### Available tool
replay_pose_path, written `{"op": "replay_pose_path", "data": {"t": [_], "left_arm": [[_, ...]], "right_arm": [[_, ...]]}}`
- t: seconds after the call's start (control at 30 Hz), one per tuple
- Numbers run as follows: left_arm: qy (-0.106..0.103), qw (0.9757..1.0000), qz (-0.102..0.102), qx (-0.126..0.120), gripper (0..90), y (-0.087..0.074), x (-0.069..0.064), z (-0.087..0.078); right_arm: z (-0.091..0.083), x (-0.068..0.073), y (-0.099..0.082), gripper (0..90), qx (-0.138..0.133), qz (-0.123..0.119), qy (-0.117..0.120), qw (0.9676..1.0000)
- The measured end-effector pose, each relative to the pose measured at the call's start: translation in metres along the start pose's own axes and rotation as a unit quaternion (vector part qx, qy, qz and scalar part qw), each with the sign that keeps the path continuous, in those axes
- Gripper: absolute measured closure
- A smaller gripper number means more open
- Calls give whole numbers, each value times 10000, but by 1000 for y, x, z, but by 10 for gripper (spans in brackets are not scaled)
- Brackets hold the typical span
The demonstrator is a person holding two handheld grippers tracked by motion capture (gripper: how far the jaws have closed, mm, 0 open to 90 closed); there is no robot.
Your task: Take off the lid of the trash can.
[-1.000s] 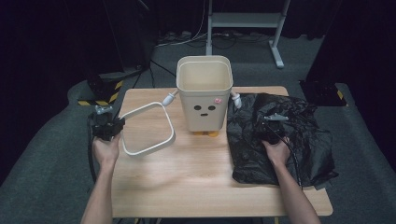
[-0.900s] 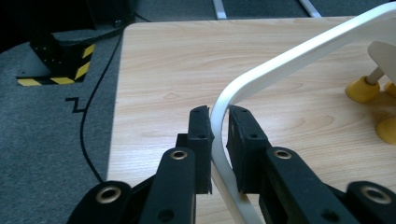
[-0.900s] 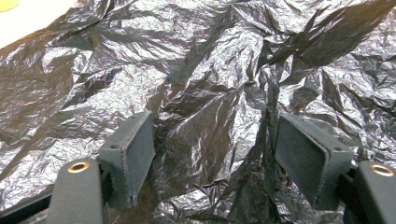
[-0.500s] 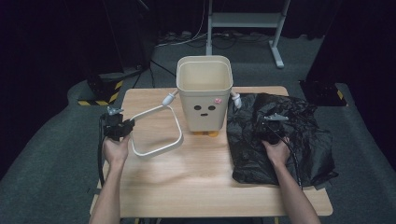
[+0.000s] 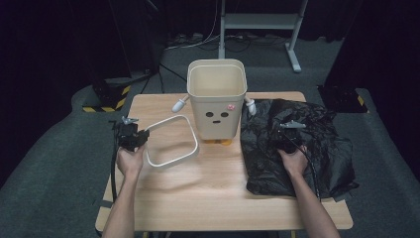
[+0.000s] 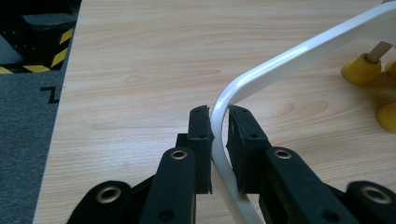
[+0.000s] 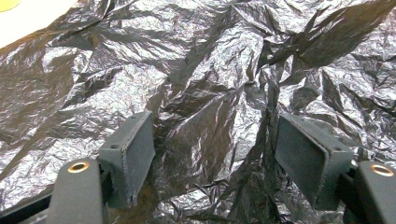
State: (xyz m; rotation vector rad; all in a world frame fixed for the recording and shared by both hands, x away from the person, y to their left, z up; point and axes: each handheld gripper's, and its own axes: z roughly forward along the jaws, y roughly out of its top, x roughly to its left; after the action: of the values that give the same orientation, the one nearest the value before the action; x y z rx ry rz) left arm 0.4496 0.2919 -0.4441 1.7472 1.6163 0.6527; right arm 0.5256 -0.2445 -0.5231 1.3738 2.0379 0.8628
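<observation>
In the left gripper view, the left gripper (image 6: 219, 140) is seen with its jaws nearly closed, the two black pads pressed against either side of the thin white plastic ring (image 6: 299, 51) at one of its rounded corners; the ring is gripped there, and its bar runs up toward the upper right of the frame above the wooden table (image 6: 140, 70). In the high view, the same left gripper (image 5: 131, 136) is found at the left of centre, and the white ring (image 5: 171, 141) extends from it toward the beige bin (image 5: 217, 99), which stands upright at the centre of the frame with a simple face on its front wall. In the right gripper view, the right gripper (image 7: 215, 154) is shown with its jaws spread wide, nothing being clamped between them; crumpled black plastic bag (image 7: 210, 70) lies beneath and beyond the pads. In the high view, the right gripper (image 5: 289, 136) is placed over the black bag (image 5: 322, 148), which is spread flat at the right of the frame, just beside the bin.
</observation>
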Motion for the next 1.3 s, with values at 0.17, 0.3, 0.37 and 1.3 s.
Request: {"op": "replay_pose_path", "data": {"t": [0.17,0.3,0.37,1.3], "left_arm": [[10,10000,44,75,793,-4,-4,8],[19,9999,46,135,793,-9,-6,15],[43,9998,101,175,793,-12,-9,20],[190,9995,134,193,784,-38,-21,57]], "right_arm": [[0,0,0,283,-1,-2,0,10000],[0,0,0,282,0,0,0,10000],[0,0,0,283,-2,-4,-1,10000],[0,1,0,282,-20,-29,-15,10000]]}}
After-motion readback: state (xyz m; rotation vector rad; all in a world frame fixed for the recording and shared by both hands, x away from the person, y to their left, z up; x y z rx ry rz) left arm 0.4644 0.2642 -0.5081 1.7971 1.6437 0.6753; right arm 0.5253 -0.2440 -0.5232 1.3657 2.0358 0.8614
